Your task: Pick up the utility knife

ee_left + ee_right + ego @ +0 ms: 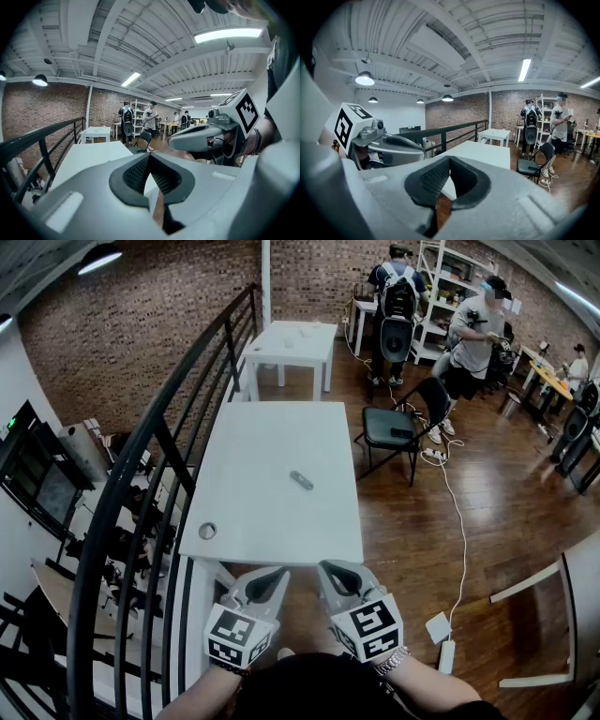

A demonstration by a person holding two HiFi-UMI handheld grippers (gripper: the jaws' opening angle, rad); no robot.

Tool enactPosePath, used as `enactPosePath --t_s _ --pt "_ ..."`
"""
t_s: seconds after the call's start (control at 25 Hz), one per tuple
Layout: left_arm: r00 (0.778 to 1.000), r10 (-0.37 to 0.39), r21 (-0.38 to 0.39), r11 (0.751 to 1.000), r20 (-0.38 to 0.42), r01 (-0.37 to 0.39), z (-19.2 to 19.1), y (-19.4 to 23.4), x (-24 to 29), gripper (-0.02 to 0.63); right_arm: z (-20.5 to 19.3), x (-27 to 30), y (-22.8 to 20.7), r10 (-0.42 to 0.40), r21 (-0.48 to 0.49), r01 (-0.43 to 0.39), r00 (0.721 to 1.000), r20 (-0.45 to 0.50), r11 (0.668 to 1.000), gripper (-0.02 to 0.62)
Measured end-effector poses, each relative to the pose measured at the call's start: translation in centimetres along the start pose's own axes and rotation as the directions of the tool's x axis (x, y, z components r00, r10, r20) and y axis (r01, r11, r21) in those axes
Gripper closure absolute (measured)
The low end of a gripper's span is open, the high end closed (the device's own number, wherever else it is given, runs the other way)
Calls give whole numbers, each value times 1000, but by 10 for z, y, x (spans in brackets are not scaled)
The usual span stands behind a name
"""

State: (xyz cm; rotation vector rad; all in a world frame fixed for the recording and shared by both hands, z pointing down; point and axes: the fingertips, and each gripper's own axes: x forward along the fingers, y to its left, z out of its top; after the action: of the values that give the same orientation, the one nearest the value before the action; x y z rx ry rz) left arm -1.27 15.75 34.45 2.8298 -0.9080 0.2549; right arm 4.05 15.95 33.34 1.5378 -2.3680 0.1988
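In the head view the utility knife [301, 480], small and grey, lies slightly askew near the middle of the long white table [272, 437]. My left gripper [270, 584] and right gripper [337, 579] hang side by side just short of the table's near edge, well away from the knife. Both point at the table and both are shut with nothing in them. The left gripper view shows its jaws [150, 155] meeting at the tips, with the right gripper [206, 136] beside it. The right gripper view shows closed jaws [450, 158] and the left gripper [389, 146]. Neither gripper view shows the knife.
A round hole [207, 531] sits in the table's near left corner. A black railing [159, 456] runs along the left side. A black chair [389, 427] stands to the right, and a second white table [291, 343] behind. People stand at the far back. A white cable and power strip [439, 626] lie on the wooden floor.
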Motion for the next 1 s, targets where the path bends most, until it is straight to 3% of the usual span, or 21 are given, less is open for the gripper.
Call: enactPosePath --t_s 0.12,0.28,0.64,0.84,1.0 --pt "998 56 -23 998 -16 -57 -10 40 -15 589 3 39 23 56 -5 -56 998 -7 998 601" --pt "997 74 -37 996 -29 -75 -10 54 -23 589 11 56 34 93 -8 -94 995 -32 996 586" --pt "997 57 -59 996 -49 -60 -7 77 13 589 1 96 4 93 23 -91 992 -91 996 559" --pt "992 76 -83 993 -100 -84 -9 125 45 589 -5 158 -29 103 52 -96 986 -134 994 528" --pt "985 86 -109 989 -148 -102 -26 155 82 589 -32 208 -64 111 62 -100 973 -201 993 498"
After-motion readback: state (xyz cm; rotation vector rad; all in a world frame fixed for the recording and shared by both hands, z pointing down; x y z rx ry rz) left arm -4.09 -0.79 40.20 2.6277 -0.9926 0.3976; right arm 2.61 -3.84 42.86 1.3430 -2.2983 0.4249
